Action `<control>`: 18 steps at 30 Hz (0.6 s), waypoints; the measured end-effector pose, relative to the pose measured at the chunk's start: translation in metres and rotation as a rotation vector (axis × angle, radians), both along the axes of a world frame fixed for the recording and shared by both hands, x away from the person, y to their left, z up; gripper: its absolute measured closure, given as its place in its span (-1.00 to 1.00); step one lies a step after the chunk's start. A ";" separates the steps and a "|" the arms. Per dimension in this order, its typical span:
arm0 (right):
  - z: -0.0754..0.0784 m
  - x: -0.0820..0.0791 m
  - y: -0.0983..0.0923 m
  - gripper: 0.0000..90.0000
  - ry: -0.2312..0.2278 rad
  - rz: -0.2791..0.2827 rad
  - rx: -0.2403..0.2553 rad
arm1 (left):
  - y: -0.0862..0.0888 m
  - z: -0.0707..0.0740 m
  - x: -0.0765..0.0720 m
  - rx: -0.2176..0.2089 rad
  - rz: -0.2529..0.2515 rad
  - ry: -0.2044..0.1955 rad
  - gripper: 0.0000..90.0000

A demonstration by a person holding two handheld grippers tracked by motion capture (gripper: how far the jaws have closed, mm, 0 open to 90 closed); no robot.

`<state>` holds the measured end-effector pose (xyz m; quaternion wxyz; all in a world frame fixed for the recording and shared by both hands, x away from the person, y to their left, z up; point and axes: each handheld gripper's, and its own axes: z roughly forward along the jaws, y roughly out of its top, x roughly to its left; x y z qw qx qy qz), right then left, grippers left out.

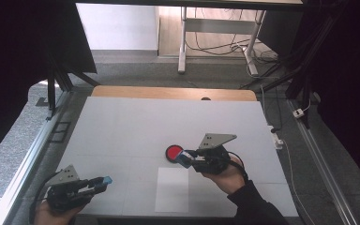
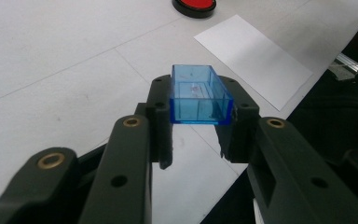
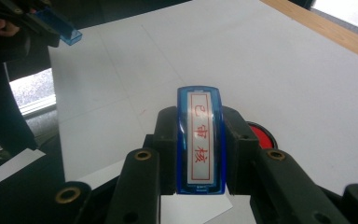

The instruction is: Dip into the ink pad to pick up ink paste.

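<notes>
Stamp job, judged part-way through. Left hand-held gripper [image 1: 104, 181] is closed on a clear blue plastic stamp cap [image 2: 198, 94] — the cap is off the stamp and held low over the near left of the white worktop [image 1: 136, 122], open side up. Right hand-held gripper [image 3: 200, 140] is clamped on a blue rectangular stamp body with red characters on its face [image 3: 200, 140], held just beside a round red ink pad in a black case [image 1: 174, 152]; whether the two touch I cannot tell. A white paper sheet [image 1: 172, 189] lies near the front edge, blank. Done: uncapping. Left, by my reading — inking the stamp if not yet done, pressing it on the sheet, recapping.
</notes>
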<state>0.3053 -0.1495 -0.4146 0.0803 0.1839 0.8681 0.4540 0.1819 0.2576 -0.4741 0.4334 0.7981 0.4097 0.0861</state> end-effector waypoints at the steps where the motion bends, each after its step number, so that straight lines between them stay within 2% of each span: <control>1: 0.000 0.000 0.000 0.57 0.000 0.000 0.000 | 0.000 0.000 0.000 0.002 -0.002 -0.001 0.52; 9: -0.006 0.013 0.010 0.57 0.003 -0.020 -0.022 | -0.001 0.000 0.000 0.006 0.003 -0.005 0.52; 14: -0.009 0.021 0.015 0.57 0.029 -0.033 -0.023 | 0.000 0.000 -0.001 -0.001 0.004 -0.003 0.52; 18: -0.010 0.028 0.018 0.57 0.031 -0.037 -0.037 | 0.000 0.000 0.000 0.001 -0.001 -0.001 0.52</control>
